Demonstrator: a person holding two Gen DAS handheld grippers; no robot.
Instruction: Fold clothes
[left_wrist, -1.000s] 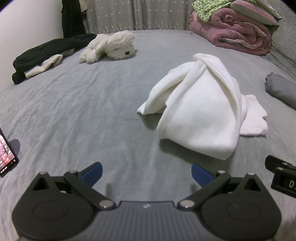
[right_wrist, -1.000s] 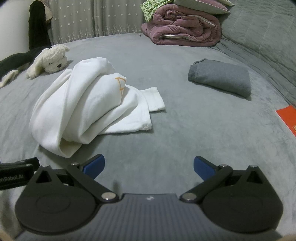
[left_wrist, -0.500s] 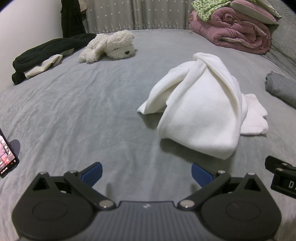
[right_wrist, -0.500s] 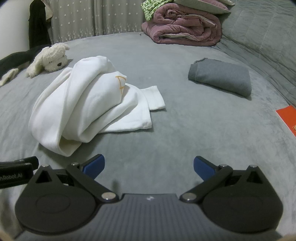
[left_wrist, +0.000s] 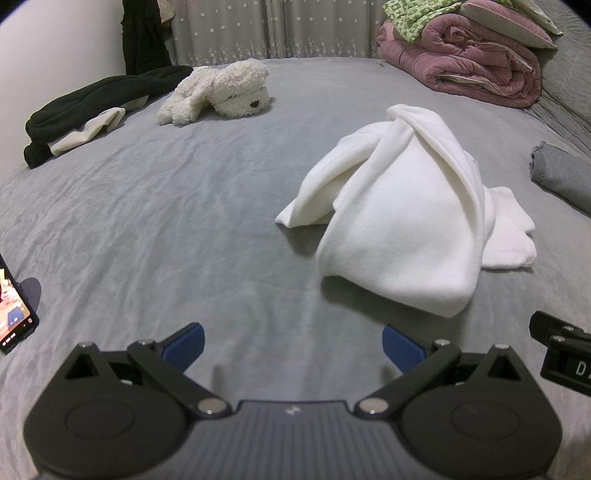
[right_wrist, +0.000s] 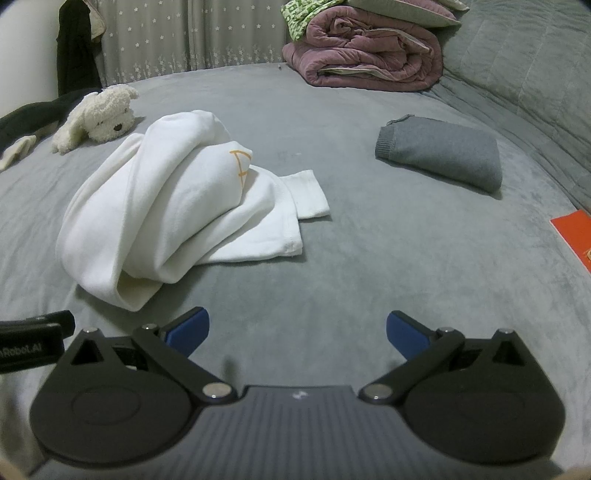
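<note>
A white sweatshirt (left_wrist: 402, 218) lies in a twisted heap on the grey bed, ahead and right of my left gripper (left_wrist: 293, 341). In the right wrist view the same sweatshirt (right_wrist: 173, 206) sits ahead and left of my right gripper (right_wrist: 297, 332), with an orange print on its upper fold. Both grippers hover low over the bedsheet, open, with nothing between their blue fingertips. A folded grey garment (right_wrist: 443, 155) lies farther right; its edge (left_wrist: 561, 173) shows in the left wrist view.
A white plush dog (left_wrist: 218, 92) and a black garment (left_wrist: 92, 103) lie at the far left. Rolled pink bedding (right_wrist: 369, 55) is stacked at the back. A phone (left_wrist: 11, 306) stands at the left edge, an orange card (right_wrist: 576, 236) at the right.
Both views have crept slightly toward the sweatshirt. The grippers stay open and the clothes have not moved.
</note>
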